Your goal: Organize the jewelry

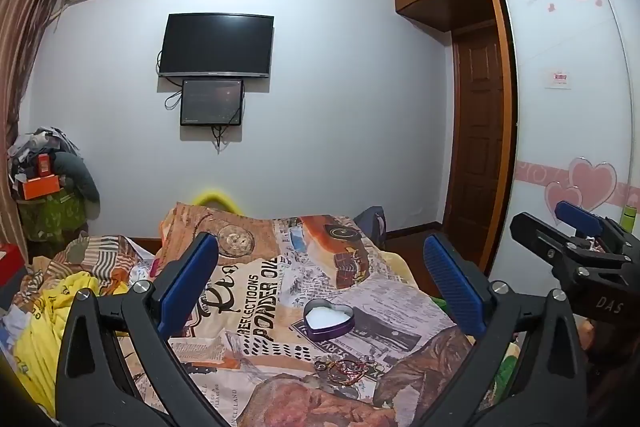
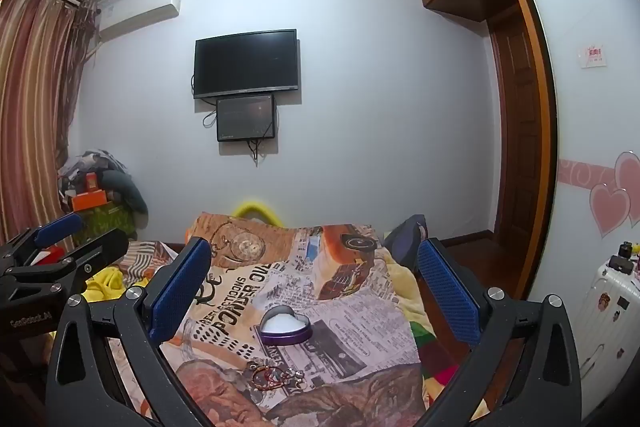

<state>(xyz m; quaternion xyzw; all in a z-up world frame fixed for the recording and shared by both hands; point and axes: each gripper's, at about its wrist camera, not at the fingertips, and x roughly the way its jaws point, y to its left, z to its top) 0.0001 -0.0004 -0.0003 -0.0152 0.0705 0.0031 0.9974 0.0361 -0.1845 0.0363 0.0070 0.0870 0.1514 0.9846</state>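
A purple heart-shaped tin [image 1: 329, 320] with a white lining stands open on the printed bedspread [image 1: 256, 291]; it also shows in the right wrist view [image 2: 285, 327]. A small heap of jewelry [image 1: 345, 369] with a red cord bracelet lies just in front of it, also in the right wrist view [image 2: 280, 375]. My left gripper [image 1: 320, 287] is open and empty above the bed, behind the tin. My right gripper [image 2: 312, 291] is open and empty too. Each gripper shows at the edge of the other's view, the right one [image 1: 576, 247] and the left one [image 2: 60, 251].
Rumpled yellow and striped cloth [image 1: 60, 291] lies on the bed's left side. A wall TV [image 1: 217, 45], a wooden door [image 1: 478, 147] and a sliding wardrobe [image 1: 568, 107] stand beyond. A white suitcase [image 2: 612, 311] is at the right. Piled bags [image 1: 52, 187] fill the left corner.
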